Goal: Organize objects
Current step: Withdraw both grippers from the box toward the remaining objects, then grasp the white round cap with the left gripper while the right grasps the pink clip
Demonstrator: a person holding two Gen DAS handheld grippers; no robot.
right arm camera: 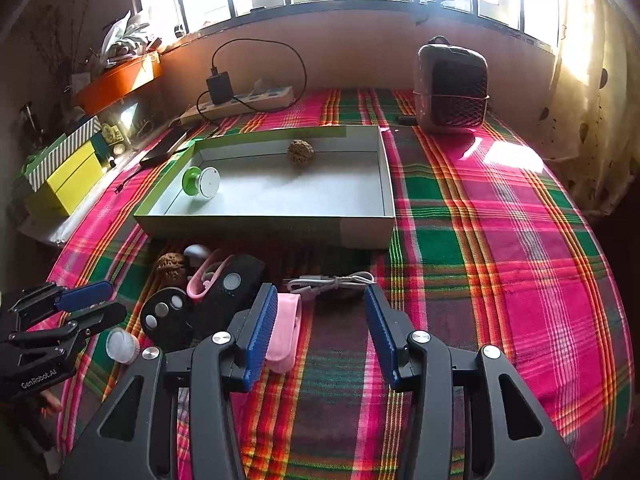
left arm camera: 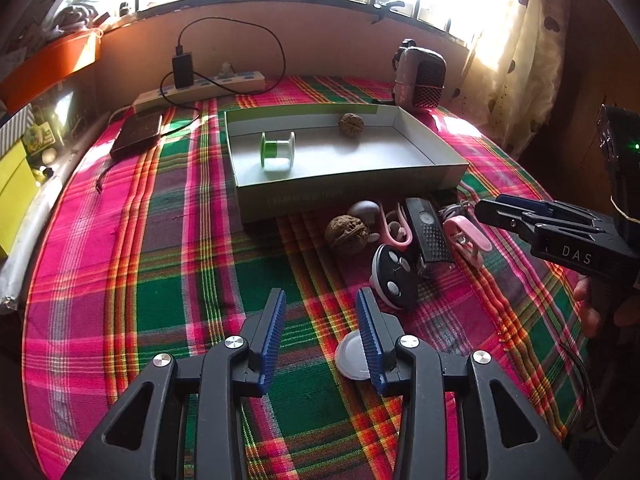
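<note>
The left gripper (left arm camera: 320, 334) has its jaws open with nothing between them, above the cloth (left arm camera: 192, 264), and a small white cap (left arm camera: 352, 356) lies just beside its right finger. The right gripper (right arm camera: 320, 332) is open too and holds nothing; a pink strap (right arm camera: 285, 332) is next to its left finger and a white cable (right arm camera: 332, 281) lies just ahead. Taking the box (right arm camera: 366, 228) as landmark, a green spool (right arm camera: 201, 182) and one walnut (right arm camera: 301, 153) lie inside it, while a second walnut (right arm camera: 172, 266), a round remote (right arm camera: 166, 314) and a black device (right arm camera: 232, 286) lie on the cloth before its front wall.
</note>
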